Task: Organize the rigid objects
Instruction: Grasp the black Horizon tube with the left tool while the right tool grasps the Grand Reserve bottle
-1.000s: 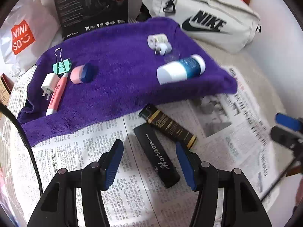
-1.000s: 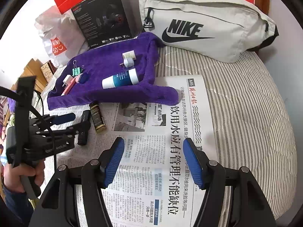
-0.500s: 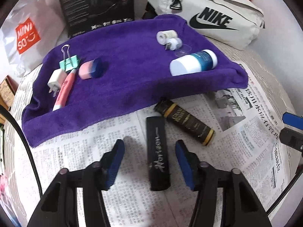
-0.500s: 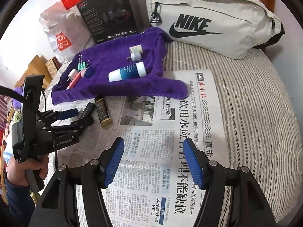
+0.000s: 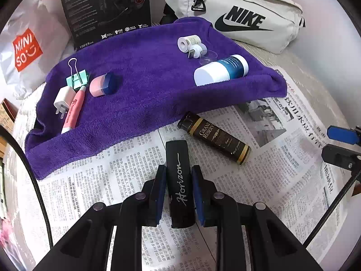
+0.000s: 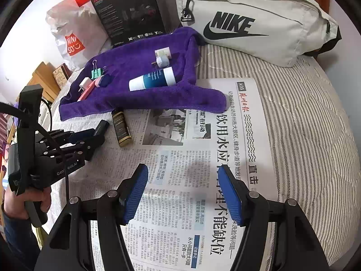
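My left gripper is shut on a black case marked "Horizon", which lies on the newspaper. A dark bottle with gold bands lies just to its right. On the purple towel behind lie a blue-and-white bottle, white tape rolls, a pink-and-blue eraser, a green binder clip, a white plug and a pink pen. My right gripper is open and empty over the newspaper. The left gripper shows there too, at the left.
A grey Nike bag lies at the back right on the striped bedding. A black headset box and a white Miniso bag stand behind the towel.
My left gripper has moved forward over the black case and closed its fingers on it. My right gripper has stayed open and drifted slightly.
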Available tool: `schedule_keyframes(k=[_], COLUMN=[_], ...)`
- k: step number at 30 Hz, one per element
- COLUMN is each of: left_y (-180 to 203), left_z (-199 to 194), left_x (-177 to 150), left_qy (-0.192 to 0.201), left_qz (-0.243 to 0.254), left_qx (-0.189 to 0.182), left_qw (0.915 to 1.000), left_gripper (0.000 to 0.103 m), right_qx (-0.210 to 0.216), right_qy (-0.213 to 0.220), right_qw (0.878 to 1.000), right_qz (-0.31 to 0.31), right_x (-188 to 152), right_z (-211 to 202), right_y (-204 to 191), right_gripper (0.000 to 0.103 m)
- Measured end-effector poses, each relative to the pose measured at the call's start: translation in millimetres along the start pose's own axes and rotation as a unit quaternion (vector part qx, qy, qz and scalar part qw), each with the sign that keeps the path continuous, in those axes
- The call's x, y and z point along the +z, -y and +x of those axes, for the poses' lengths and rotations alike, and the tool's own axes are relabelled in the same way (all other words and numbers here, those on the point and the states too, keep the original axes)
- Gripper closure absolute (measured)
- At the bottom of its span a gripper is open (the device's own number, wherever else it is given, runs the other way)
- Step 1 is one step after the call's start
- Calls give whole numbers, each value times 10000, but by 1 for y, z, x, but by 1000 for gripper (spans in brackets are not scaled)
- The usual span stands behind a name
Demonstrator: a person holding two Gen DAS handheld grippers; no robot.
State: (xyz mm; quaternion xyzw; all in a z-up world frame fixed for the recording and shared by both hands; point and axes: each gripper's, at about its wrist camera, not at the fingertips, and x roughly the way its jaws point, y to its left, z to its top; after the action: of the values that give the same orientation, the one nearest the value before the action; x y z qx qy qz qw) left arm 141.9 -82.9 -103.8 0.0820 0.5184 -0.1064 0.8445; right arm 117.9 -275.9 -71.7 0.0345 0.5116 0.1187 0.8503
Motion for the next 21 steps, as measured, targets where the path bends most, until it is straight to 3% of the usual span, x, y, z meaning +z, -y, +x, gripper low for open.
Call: schedule_keyframes(k=[7,21], left_y=[-9,-77], left_z=[-4,-24], left_x=[-3,-31], left_qy=[18,12], left_qz=[-148,-673], left_qx=[-211,103], left_qw=[9997,9977], left_gripper=[82,82], right_qx=[26,283], right_qy=[-56,-92], right_qw=[10000,9979], right_qz=[-50,-569], right_x=[0,23], right_z=[5,36], right_y=[-7,-60], right_gripper=[39,39])
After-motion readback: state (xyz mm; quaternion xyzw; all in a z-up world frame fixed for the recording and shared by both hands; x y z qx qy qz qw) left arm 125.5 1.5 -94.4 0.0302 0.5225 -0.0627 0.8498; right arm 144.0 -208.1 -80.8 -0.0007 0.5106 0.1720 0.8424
